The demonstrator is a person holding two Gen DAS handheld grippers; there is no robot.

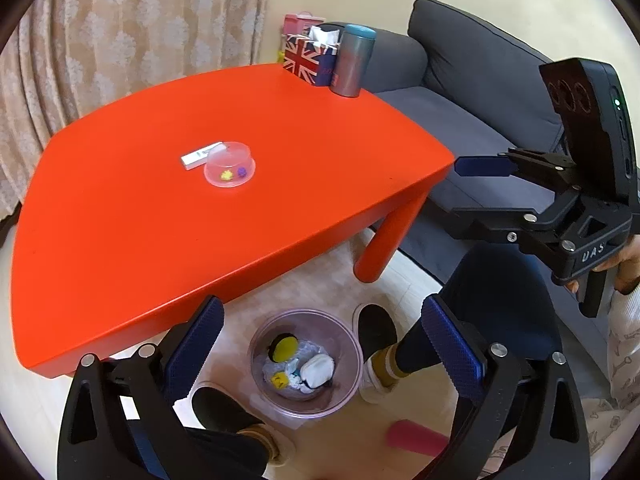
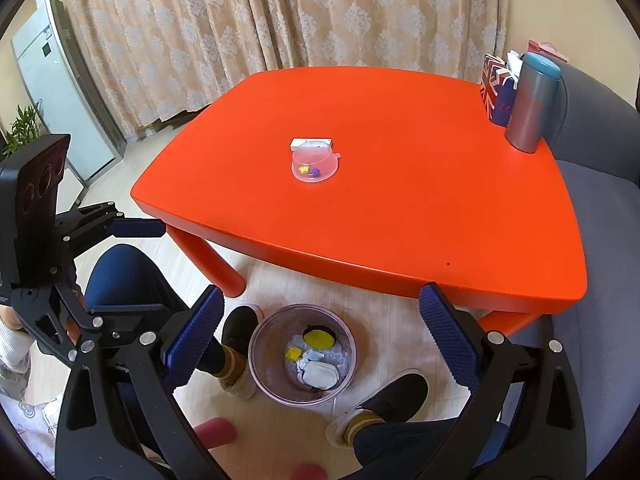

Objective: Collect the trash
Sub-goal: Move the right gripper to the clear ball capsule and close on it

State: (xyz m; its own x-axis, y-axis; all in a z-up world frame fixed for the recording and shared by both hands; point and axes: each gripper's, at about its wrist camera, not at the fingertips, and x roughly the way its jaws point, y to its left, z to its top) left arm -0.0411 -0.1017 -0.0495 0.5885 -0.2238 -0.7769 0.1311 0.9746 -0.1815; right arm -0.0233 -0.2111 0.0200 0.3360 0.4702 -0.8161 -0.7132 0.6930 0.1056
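1. The left gripper [image 1: 320, 356] hangs over the floor in front of the table, its blue-padded jaws spread wide with nothing between them.
2. The right gripper [image 2: 320, 344] is likewise released, jaws wide apart and empty, pointing down at the same spot.
3. Below both grippers a round, clear plastic trash bin [image 1: 256, 360] stands on the pale wooden floor, just in front of the near edge of the table.
4. In the bin lie a crumpled clear plastic wrapper [image 1: 276, 372], a white rounded piece [image 1: 318, 370], a yellow disc on a black backing [image 1: 282, 349] and a small yellow scrap [image 1: 279, 380].
5. A person's two feet in dark slippers [image 1: 376, 330] and mustard socks stand on either side of the bin; blue trouser legs show above them.
6. On the bright orange plastic table [image 1: 120, 220], near its middle, an upturned clear plastic lid [image 1: 230, 165] holds a small yellow bit and a small purple bit.
7. A flat white box [image 1: 198, 157] lies touching the far left side of that lid.
8. At the far right corner of the table stand a Union Jack paper bag [image 1: 304, 60] and, just beside it on the right, a grey tumbler with a teal cap [image 1: 354, 60].
9. A grey fabric sofa [image 1: 460, 64] lies right of the table, and a patterned beige curtain [image 2: 280, 12] hangs behind it.
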